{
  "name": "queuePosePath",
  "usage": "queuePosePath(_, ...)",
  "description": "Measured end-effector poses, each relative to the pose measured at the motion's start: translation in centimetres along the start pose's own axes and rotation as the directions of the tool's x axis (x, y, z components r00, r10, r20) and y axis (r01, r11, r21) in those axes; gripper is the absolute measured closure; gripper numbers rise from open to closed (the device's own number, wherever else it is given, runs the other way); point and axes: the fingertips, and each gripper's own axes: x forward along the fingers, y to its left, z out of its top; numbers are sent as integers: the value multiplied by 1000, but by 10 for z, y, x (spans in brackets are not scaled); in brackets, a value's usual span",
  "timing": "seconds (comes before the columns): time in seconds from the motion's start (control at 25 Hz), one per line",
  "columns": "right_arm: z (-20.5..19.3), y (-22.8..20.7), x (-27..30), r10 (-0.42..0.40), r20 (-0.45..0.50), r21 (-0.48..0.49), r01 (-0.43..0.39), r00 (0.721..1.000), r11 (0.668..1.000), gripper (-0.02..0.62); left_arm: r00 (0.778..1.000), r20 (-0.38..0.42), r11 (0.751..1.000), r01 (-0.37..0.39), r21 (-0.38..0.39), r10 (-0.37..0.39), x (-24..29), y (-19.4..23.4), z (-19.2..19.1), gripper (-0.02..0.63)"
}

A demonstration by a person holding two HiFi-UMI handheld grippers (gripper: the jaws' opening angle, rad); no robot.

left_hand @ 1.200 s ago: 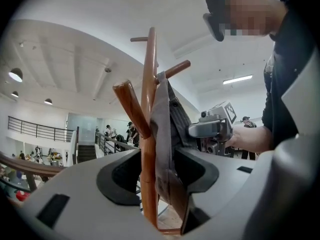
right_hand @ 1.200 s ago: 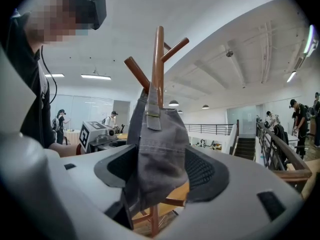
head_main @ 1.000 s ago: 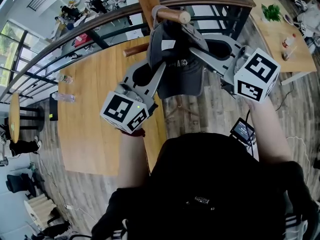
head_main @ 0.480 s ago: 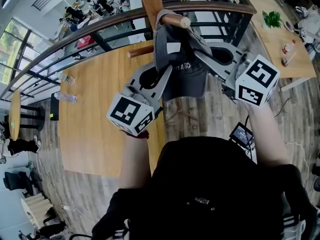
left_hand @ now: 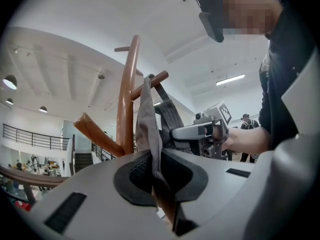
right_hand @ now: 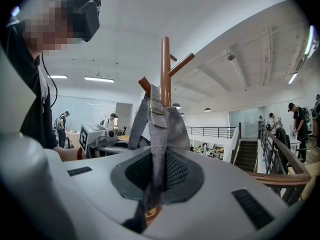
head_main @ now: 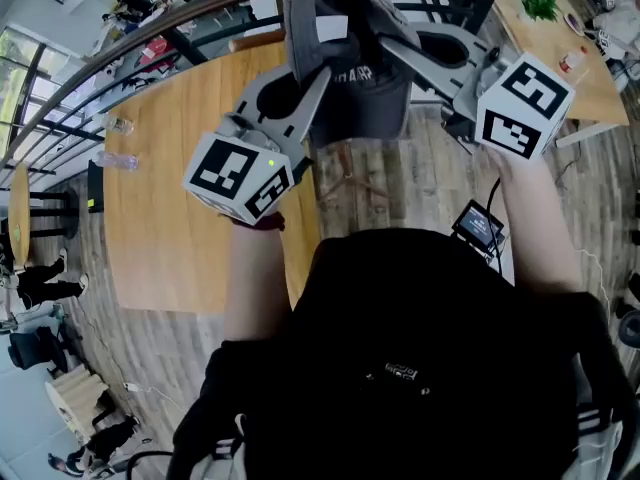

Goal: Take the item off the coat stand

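Currently noting a grey cap (left_hand: 150, 126) hung on the coat stand (left_hand: 125, 99), its upper edge looped over the tip of an upward-slanting wooden peg (left_hand: 154, 80). Seeing the rest of the cap draped down beside the stand's post, with white lettering on the fabric legible only in part in the head view.

Reading the left gripper (left_hand: 153, 160) as closed: pads pressed together with a fold of the cap's grey fabric pinched between them and running straight up toward the peg. Reading the right gripper (right_hand: 158, 165) the same way: jaws together on a band of the cap, strap and buckle visible just above the pads.

From the head view, placing the two grippers on opposite sides of the cap, left at its left edge and right at its right edge, both angled in toward it, marker cubes nearest the body. Confirming from the left gripper view the right gripper across the cap, with the person's hand behind it.

Below the cap: a wooden table (head_main: 190, 218) on plank flooring, a curved railing (head_main: 120, 73) beyond it.
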Motion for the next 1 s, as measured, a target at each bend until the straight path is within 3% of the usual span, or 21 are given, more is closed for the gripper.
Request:
queuePosePath(0.24,28,7,8,-13,20,-39,14,1000,999,563,1000,13,1000,-15,-10,15,-4,5,19,586)
queuePosePath(1.0,39,15,-2,-2,51,-30,3,999,1000,563,999,34,1000,16,17,-16,-8,-7,32,586)
